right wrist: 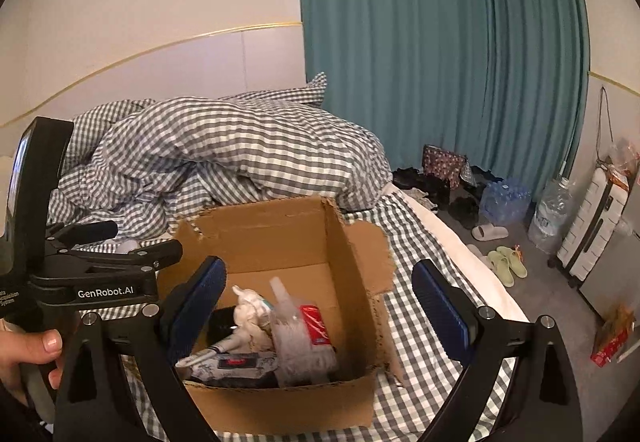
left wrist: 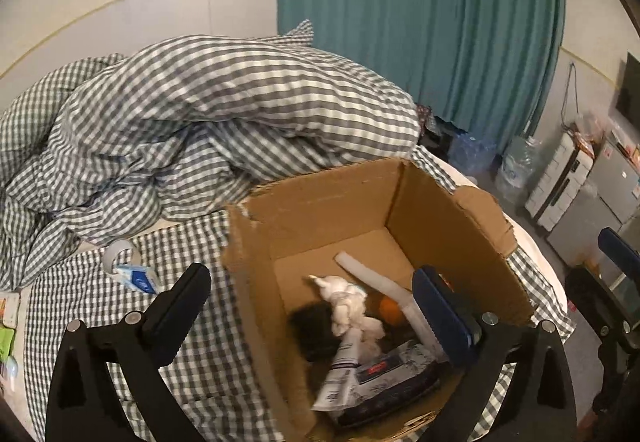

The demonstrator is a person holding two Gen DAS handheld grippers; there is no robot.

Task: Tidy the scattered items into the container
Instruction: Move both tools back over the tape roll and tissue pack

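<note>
Left wrist view: my left gripper [left wrist: 316, 306] hangs over the near left corner of the cardboard box [left wrist: 460, 210], which fills the lower centre of the frame on the checked bed sheet [left wrist: 192, 354]. Jaws spread wide, nothing between the pads. Inside the box I see a white knotted cloth [left wrist: 352, 306], a white tube [left wrist: 340, 378], a patterned pack [left wrist: 400, 370], a pale foam strip [left wrist: 372, 274], something orange [left wrist: 390, 312], something dark at the left. Still out on the sheet: a tape roll [left wrist: 120, 252] and a small blue-and-white carton [left wrist: 138, 278] at middle left, plus a few small things at the far left edge, too clipped to name.

Right wrist view: my right gripper [right wrist: 320, 306] sits in front of the same box, jaws spread, empty. A red pack [right wrist: 316, 324] and a clear plastic piece show among the contents. The other handheld unit fills the left of the frame, a hand [right wrist: 28, 354] on its grip.

Judgement: well along, most items boxed; the tape roll, carton and left-edge bits remain.
</note>
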